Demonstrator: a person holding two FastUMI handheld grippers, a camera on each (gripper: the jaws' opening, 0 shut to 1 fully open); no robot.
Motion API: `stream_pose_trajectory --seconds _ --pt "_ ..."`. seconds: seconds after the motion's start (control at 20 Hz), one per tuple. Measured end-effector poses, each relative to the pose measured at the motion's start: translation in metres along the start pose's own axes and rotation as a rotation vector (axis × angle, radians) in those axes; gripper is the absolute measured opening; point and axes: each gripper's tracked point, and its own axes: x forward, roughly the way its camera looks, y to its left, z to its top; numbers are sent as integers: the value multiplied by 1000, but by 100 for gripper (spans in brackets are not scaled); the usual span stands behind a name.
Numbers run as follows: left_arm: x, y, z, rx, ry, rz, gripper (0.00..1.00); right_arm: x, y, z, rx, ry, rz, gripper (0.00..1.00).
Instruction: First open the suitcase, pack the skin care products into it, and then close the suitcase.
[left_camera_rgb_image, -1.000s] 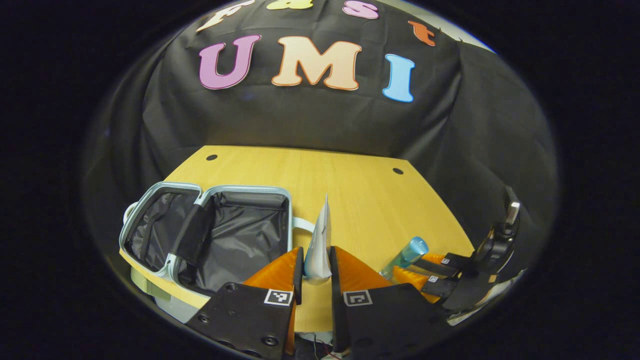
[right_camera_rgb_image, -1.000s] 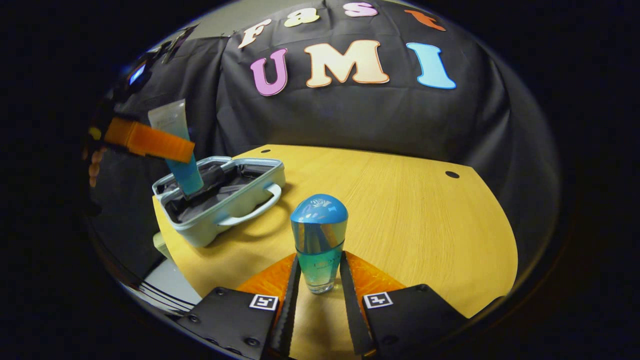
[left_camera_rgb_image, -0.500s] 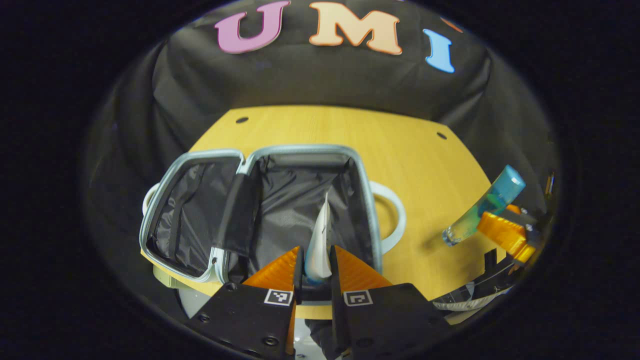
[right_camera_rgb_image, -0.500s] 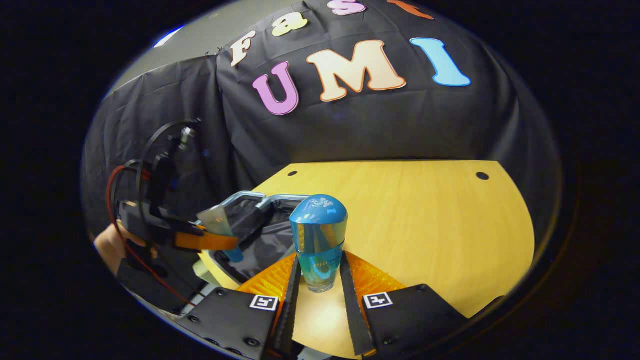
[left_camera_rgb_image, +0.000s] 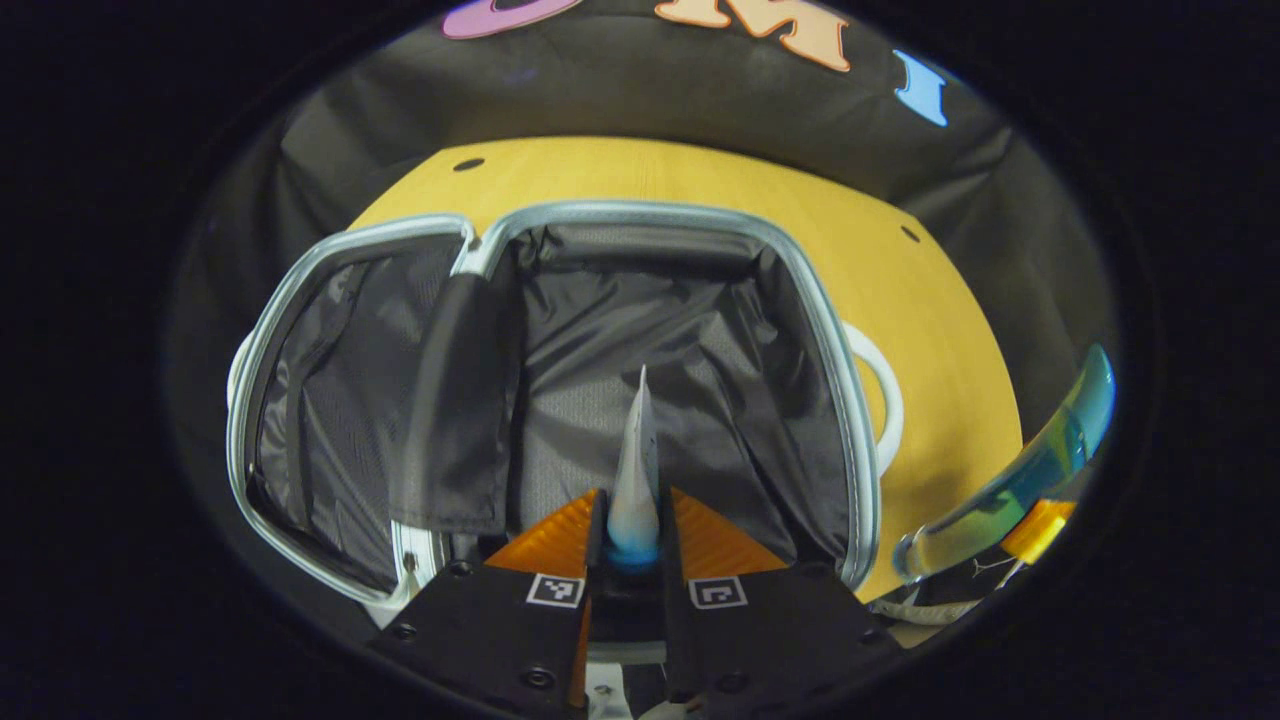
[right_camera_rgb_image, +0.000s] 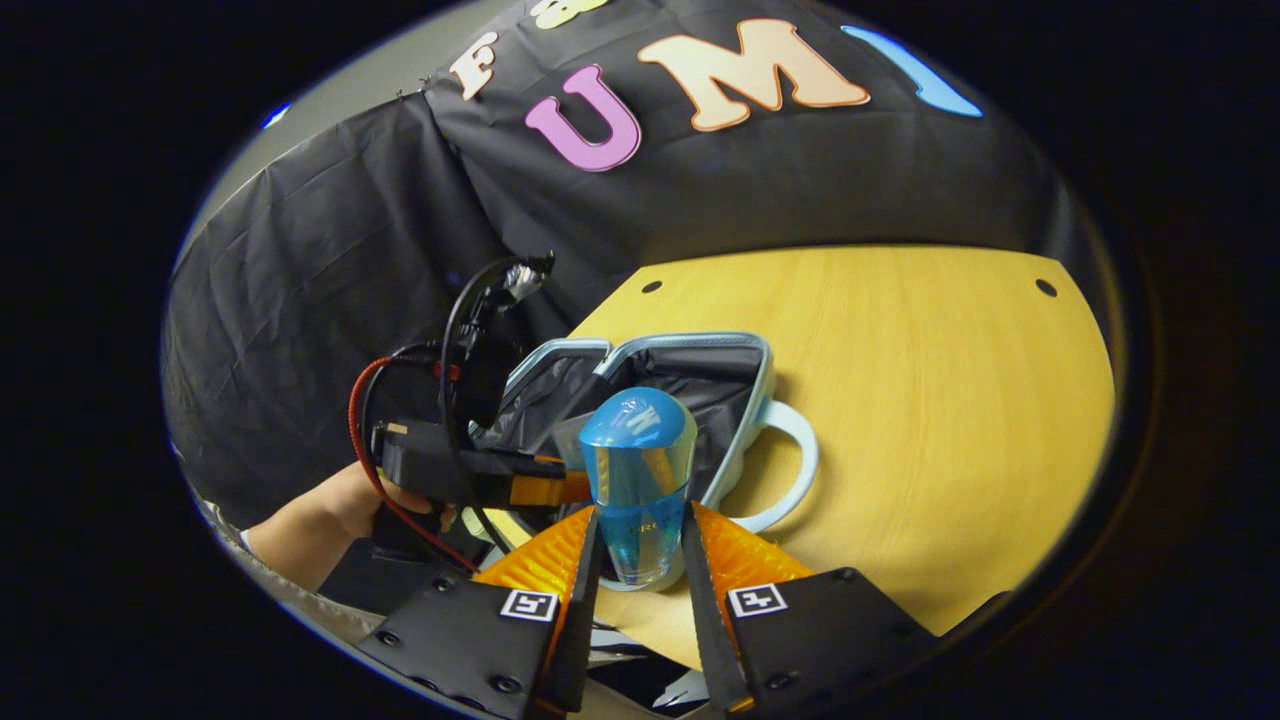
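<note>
So the left gripper (left_camera_rgb_image: 634, 520) is tipped down over the open suitcase (left_camera_rgb_image: 560, 215), looking pretty much straight into it. Its two fingers are pinched on a flat tube (left_camera_rgb_image: 636, 470) seen edge-on, with the tube's blue end sitting down between the fingers and the thin crimped end pointing away. The tube hangs over the right-hand compartment of the case, above the dark crumpled lining (left_camera_rgb_image: 690, 330); can't tell if it's touching the lining. A loose dark flap (left_camera_rgb_image: 450, 400) lies across the hinge between the two halves.

The right gripper (right_camera_rgb_image: 640, 545) is held off to the side of the case, angled down toward the yellow wooden table (right_camera_rgb_image: 930, 400). It's clamped on the clear lower part of a blue bottle (right_camera_rgb_image: 638, 480) with a rounded blue cap, bottle upright between the fingers. From there the bottle lines up in front of the suitcase's near compartment and its pale handle (right_camera_rgb_image: 790, 470).

In the right gripper view you can also see the person's hand (right_camera_rgb_image: 350, 505) gripping the left gripper's body from below, with red and black cables looping above it.
</note>
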Motion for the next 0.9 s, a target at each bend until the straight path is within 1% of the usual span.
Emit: stream_pose_trajectory --seconds 0.05,0.1,0.15,0.2,0.25,0.3,0.35,0.4,0.45,0.65,0.75,0.85,0.9 --pt "-1 -3 2 -27 -4 -38 37 6 3 -1 14 10 3 47" --pt "-6 -2 6 -44 -30 -54 57 13 7 -3 28 19 2 47" --pt "-11 2 12 -47 -52 -65 77 20 8 -5 43 26 0 45" --pt "-17 6 20 -43 -81 -68 97 26 8 -8 56 34 -4 47" --pt "-25 11 26 -39 -111 -78 93 33 7 -10 70 44 -14 47" --pt "-35 14 33 -34 -129 -97 94 41 5 -13 80 54 -32 47" --pt "-42 21 39 -34 -154 -109 94 50 4 -17 83 73 -52 44" --pt "-50 30 45 -37 -170 -111 94 58 1 -22 86 95 -77 44" --pt "-56 41 51 -43 -188 -102 94 64 -3 -28 92 114 -102 47" --pt "-71 98 56 -75 -214 -46 94 84 -5 -38 114 131 -166 47" --pt "-76 128 57 -107 -222 -23 94 87 -5 -38 133 125 -182 47" --pt "-80 156 56 -145 -228 4 94 89 3 -29 160 95 -180 46" --pt "-81 173 57 -161 -228 31 94 95 6 -23 165 75 -179 55"
